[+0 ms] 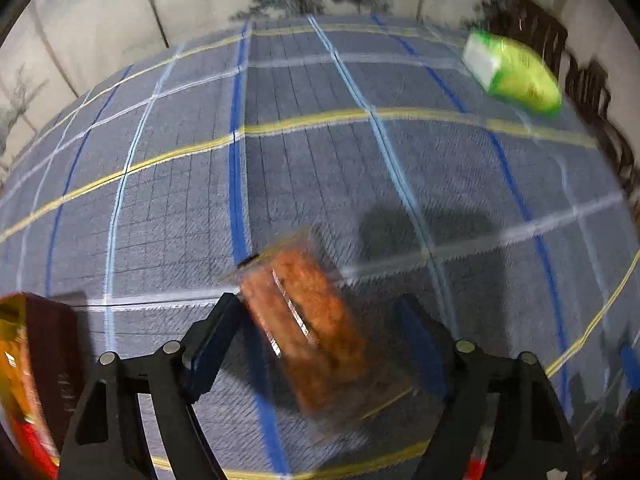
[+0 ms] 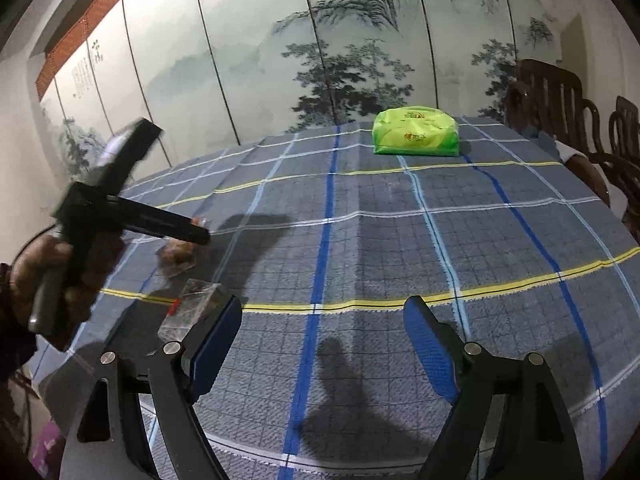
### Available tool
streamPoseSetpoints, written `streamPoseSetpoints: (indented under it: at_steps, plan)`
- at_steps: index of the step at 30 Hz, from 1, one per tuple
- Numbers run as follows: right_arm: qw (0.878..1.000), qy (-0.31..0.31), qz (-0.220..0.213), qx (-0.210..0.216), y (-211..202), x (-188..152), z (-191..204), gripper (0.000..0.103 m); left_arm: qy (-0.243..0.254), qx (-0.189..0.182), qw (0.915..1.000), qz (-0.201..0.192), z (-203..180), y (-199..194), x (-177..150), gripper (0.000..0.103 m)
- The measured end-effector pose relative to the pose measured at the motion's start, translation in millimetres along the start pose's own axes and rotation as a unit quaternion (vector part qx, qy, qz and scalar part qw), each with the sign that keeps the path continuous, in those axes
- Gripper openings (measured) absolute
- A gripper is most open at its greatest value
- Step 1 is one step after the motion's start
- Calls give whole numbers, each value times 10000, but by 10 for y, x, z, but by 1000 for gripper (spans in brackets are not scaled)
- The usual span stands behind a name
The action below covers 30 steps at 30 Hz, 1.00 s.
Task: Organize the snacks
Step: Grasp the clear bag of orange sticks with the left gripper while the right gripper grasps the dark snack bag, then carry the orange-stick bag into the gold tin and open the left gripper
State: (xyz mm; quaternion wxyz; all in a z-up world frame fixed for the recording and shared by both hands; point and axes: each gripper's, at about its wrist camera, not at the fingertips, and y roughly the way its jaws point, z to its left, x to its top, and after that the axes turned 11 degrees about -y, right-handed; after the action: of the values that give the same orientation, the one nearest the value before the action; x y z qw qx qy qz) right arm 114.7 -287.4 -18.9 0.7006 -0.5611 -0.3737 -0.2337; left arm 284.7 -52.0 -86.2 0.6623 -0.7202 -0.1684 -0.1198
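Observation:
A clear pack of orange-brown snacks point(image 1: 308, 332) lies on the checked tablecloth between the fingers of my left gripper point(image 1: 324, 312), which is open; the left finger looks close to the pack's edge, and the view is blurred. In the right wrist view the same pack point(image 2: 178, 254) lies under the left gripper point(image 2: 200, 236) at the left. A second clear packet point(image 2: 192, 304) lies next to my right gripper's left finger. My right gripper point(image 2: 322, 312) is open and empty above the cloth. A green pack point(image 2: 416, 132) lies at the table's far side, also in the left wrist view point(image 1: 514, 76).
A dark box with an orange-yellow bag point(image 1: 24, 364) stands at the left edge of the left wrist view. Dark wooden chairs point(image 2: 560, 100) stand at the table's right. A painted folding screen point(image 2: 280, 60) stands behind the table. The tablecloth point(image 2: 380, 240) covers the table.

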Motion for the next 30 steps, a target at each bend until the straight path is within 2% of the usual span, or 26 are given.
streamPoseSetpoints:
  at_steps: [2,3,7,13,16,19,21,26,30]
  plan:
    - [9999,104,-40,77,-4,-4,-41,85,46,-30,9998,-207,-7,-29,-21,56]
    - [9998,147,-52,85,-9,-9,-58,86,110,-88,9995,-280,-18,-63,-23,36]
    - [9996,245,-25,121,10,-9,-97,87,75,-206,9996,-203,41,-161,-112,35]
    - [9997,-13,152,165,4,-3,23,87,118,-562,9958,-707,193,-771,-568,36]
    - [9987,20,178,482,-46,-5,181,87,107,-702,9935,-889,289,-1119,-840,36]
    - [9962,27,332,804,-13,24,421,87,89,-777,9927,-917,349,-1289,-986,36]
    - [9952,-90,433,867,40,51,597,87,61,-805,9925,-923,388,-1385,-1087,36]
    - [9935,-264,703,861,229,132,905,87,-87,-924,9908,-986,574,-1605,-1272,36]
    - [9935,-374,939,522,435,197,1023,87,-233,-914,9890,-1139,769,-1776,-1340,36]
